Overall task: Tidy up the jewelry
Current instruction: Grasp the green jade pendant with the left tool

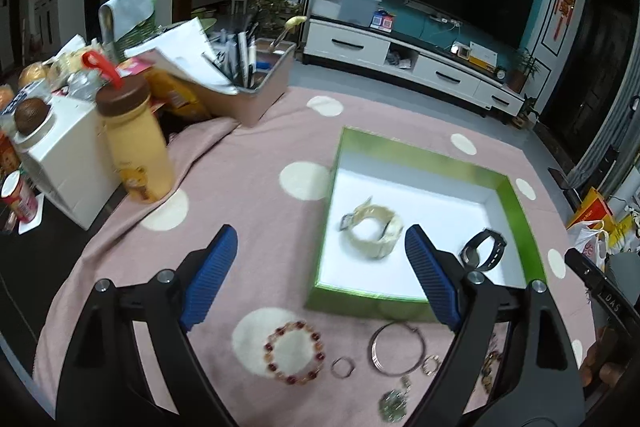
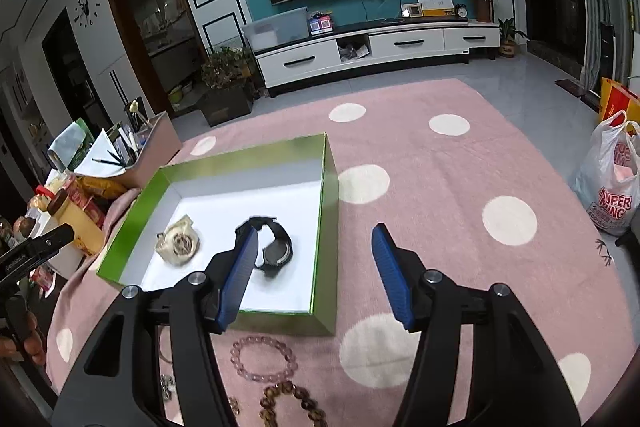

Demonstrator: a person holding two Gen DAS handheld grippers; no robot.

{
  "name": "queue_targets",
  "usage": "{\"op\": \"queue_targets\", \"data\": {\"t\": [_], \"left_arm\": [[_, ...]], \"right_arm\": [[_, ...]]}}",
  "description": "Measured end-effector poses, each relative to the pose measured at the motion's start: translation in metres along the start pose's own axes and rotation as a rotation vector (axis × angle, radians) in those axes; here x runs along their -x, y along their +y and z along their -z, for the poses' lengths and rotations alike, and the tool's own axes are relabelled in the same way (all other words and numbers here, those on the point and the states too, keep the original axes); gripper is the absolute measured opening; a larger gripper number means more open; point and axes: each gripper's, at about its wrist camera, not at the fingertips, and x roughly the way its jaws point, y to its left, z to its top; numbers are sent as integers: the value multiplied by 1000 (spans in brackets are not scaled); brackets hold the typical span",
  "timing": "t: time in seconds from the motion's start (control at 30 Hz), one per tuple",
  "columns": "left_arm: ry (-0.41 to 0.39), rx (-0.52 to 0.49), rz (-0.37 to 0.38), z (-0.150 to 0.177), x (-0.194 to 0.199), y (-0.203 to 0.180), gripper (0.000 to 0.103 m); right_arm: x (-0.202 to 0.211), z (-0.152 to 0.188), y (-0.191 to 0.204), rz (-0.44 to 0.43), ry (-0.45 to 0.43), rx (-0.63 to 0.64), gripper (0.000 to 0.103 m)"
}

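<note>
A green box (image 1: 520, 203) (image 2: 330, 187) with a white floor lies on the pink spotted cloth. In it lie a cream watch (image 1: 372, 233) (image 2: 178, 241) and a black watch (image 1: 482, 251) (image 2: 276, 247). In front of the box lie a red-and-amber bead bracelet (image 1: 294, 353), a silver bangle (image 1: 396, 349), two small rings (image 1: 343, 367), a pendant (image 1: 394, 405), a pink bead bracelet (image 2: 262, 359) and a brown bead bracelet (image 2: 292, 407). My left gripper (image 1: 320, 251) is open above the near jewelry. My right gripper (image 2: 314, 251) is open over the box's right wall.
At the left stand a yellow bottle with a brown cap (image 1: 134, 143), a white box (image 1: 60, 155), snack packs and a pen tray (image 1: 256, 87). A plastic bag (image 2: 612, 179) sits at the right. A TV cabinet (image 2: 380, 51) stands beyond the table.
</note>
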Motion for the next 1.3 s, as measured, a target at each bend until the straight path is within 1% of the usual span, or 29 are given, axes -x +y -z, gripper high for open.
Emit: {"op": "queue_targets", "data": {"t": [0.17,0.37,0.5,0.67,0.87,1.0,1.07,1.13,1.23,1.3], "left_arm": [[33,-1,3,18,4,10,87],[78,-26,8,41,5,13,87],[122,-40,30,59,6,11,87],[147,-70,67,81,15,5,87],[193,-123,124,103,16,-12,86],[231,-170,140,118,11,-26,79],[247,-198,145,125,8,-34,75],[253,-214,148,129,5,-40,74],[261,-233,150,134,0,-49,66],[268,-238,141,136,-6,-53,57]], "right_arm": [[5,8,4,7,5,34,59],[12,21,9,-12,22,89,59],[19,31,11,-48,42,111,59],[23,49,21,-97,86,172,59],[24,75,42,-168,163,285,59],[21,95,53,-172,210,361,59],[20,100,53,-173,221,378,59],[18,103,52,-181,236,385,59],[15,107,52,-192,252,396,59],[13,109,54,-195,256,407,59]]}}
